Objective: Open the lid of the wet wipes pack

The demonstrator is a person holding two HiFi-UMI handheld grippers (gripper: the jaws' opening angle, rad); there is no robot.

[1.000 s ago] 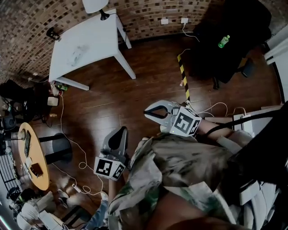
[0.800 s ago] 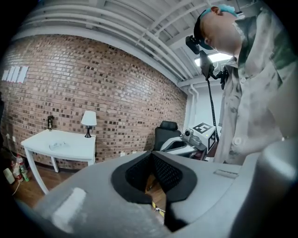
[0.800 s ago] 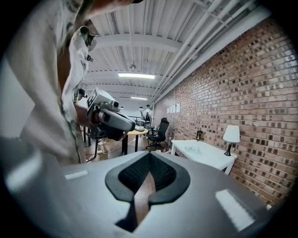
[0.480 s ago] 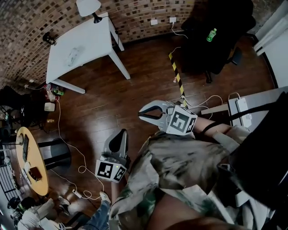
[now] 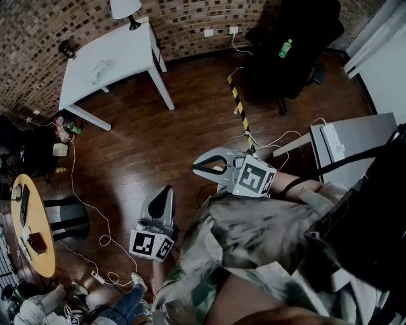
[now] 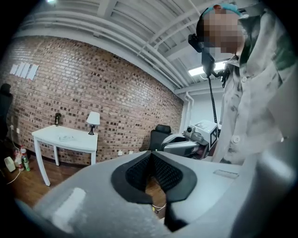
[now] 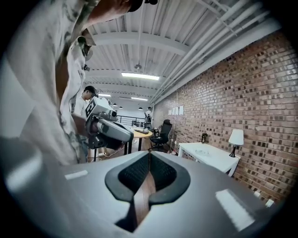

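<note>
A small pale pack (image 5: 100, 70) lies on the white table (image 5: 127, 47) by the brick wall, far from both grippers and too small for its lid to show. The left gripper view shows the same pack (image 6: 65, 137) on the table (image 6: 79, 139). My left gripper (image 5: 167, 191) is held low in front of the person's body, shut and empty, over the wooden floor. My right gripper (image 5: 196, 167) hovers beside it, also shut with nothing between its pads. Their tips meet in the left gripper view (image 6: 150, 155) and the right gripper view (image 7: 149, 155).
A lamp (image 5: 125, 9) stands on the white table's far corner. A black office chair (image 5: 298, 44) holds a green bottle (image 5: 285, 48). A yellow-black strip (image 5: 238, 101) and cables (image 5: 89, 209) cross the floor. A round yellow table (image 5: 30, 228) stands left, a grey unit (image 5: 355, 136) right.
The head view has swung, so the white table and chair have slid left and up in the picture. Both grippers stay shut and empty in front of the body.
</note>
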